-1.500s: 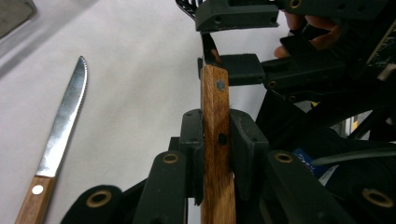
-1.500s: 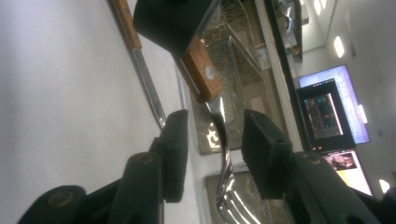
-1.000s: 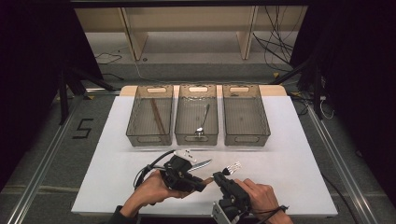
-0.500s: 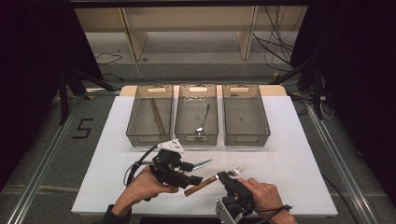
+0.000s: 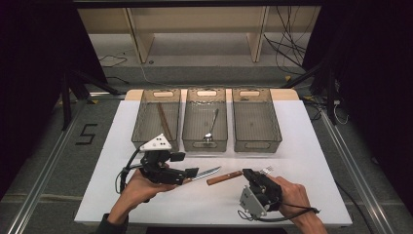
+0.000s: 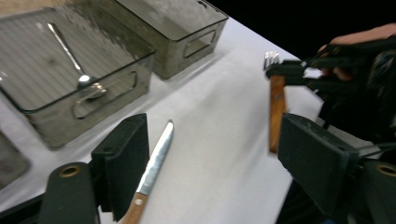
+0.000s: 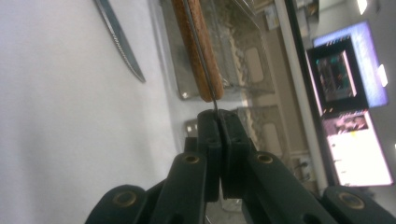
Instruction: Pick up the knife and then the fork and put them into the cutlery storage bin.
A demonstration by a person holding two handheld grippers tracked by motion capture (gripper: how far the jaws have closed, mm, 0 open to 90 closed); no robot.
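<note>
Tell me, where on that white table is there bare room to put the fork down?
Free: the white mat right of the right bin, and its left strip beside the left bin. Crowded: the front middle, with the knife, fork, left gripper and right gripper.

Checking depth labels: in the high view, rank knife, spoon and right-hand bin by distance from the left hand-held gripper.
1. Wooden-handled steel knife, on the white table right at the left hand-held gripper.
2. Metal spoon, in the middle bin.
3. Smoky clear plastic bin, far right of the row.

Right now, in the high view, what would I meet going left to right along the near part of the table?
Left hand-held gripper → knife → wooden-handled fork → right hand-held gripper.
</note>
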